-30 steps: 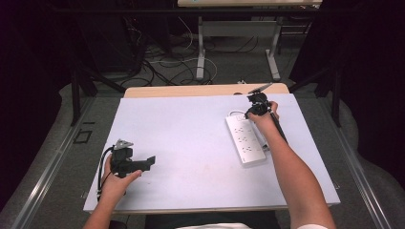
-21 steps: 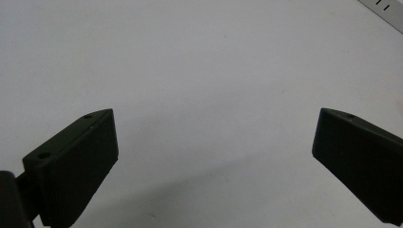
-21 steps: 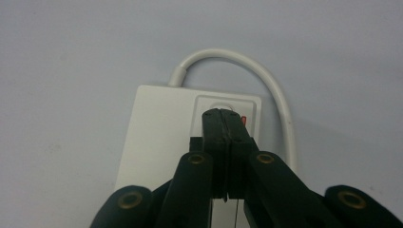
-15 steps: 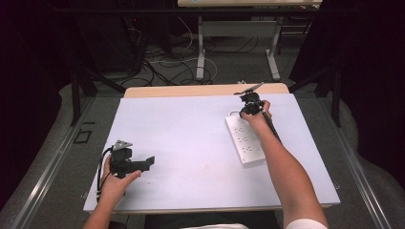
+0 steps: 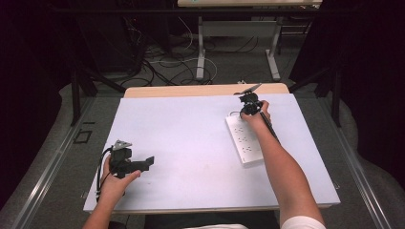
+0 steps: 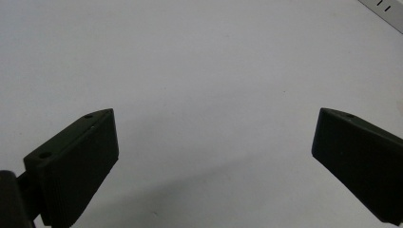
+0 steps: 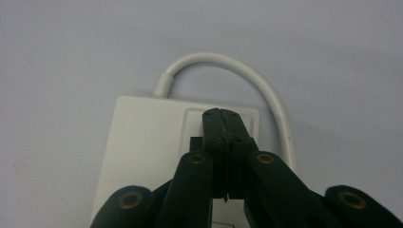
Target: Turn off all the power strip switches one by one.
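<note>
White surface (image 5: pixel 191 143) spans the scene, largest item. Power strip (image 5: pixel 244 138), white, lies lengthwise at the right, its cord (image 7: pixel 247 78) looping from the far end and back along its side. Right gripper (image 5: pixel 249 106) points down over the strip's far end; its fingers (image 7: pixel 216 137) are pressed fully together, nothing between them, tips at the raised panel there. Left gripper (image 5: pixel 149 162) rests near the left near edge, well apart from the strip, fingers (image 6: pixel 76 161) spread wide and empty.
</note>
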A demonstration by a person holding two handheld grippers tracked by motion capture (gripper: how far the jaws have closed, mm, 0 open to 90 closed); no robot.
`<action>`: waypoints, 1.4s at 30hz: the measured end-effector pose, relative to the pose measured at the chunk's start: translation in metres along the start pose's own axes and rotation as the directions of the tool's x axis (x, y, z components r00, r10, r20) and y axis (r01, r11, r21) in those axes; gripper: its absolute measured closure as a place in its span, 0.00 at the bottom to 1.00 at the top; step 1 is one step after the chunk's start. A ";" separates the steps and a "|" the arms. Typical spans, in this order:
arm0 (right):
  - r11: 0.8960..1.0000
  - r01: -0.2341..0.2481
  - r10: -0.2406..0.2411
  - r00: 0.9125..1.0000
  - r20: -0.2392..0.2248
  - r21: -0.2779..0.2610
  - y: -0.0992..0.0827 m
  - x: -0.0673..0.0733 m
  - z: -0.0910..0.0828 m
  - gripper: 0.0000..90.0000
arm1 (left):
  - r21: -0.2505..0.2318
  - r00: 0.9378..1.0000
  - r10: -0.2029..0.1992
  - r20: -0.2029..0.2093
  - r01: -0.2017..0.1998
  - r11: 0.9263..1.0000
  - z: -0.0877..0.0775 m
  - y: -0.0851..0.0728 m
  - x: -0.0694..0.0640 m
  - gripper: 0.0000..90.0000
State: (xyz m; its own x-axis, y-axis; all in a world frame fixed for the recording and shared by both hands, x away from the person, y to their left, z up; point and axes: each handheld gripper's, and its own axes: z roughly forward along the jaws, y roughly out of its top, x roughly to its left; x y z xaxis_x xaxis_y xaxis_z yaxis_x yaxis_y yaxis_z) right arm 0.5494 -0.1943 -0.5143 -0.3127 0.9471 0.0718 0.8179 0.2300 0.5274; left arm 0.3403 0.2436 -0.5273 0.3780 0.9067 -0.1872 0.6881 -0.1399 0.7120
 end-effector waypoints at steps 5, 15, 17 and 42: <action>1.000 -0.005 0.005 1.000 0.003 0.007 0.000 0.000 0.000 1.00 | -0.010 1.000 0.002 -0.003 -0.002 1.000 0.000 0.000 0.000 0.02; 0.998 0.065 -0.065 0.997 0.038 -0.001 0.000 0.005 0.003 1.00 | -0.006 1.000 -0.002 -0.008 0.002 1.000 -0.001 -0.001 -0.001 0.02; 0.998 0.057 -0.057 0.997 0.044 -0.003 0.000 0.006 0.002 1.00 | -0.005 1.000 0.001 -0.008 -0.001 1.000 -0.002 -0.001 0.000 0.02; 0.998 0.023 -0.022 1.000 -0.022 0.052 -0.007 0.011 -0.019 1.00 | -0.001 1.000 0.003 -0.013 -0.003 1.000 -0.001 -0.001 0.000 0.02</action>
State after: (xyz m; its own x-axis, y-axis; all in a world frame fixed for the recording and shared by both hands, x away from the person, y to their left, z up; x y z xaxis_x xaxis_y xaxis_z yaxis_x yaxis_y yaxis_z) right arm 0.5314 -0.1901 -0.5013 -0.3411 0.9367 0.0792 0.8344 0.2629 0.4844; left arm 0.3390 0.2445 -0.5272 0.3726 0.9111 -0.1764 0.6862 -0.1426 0.7133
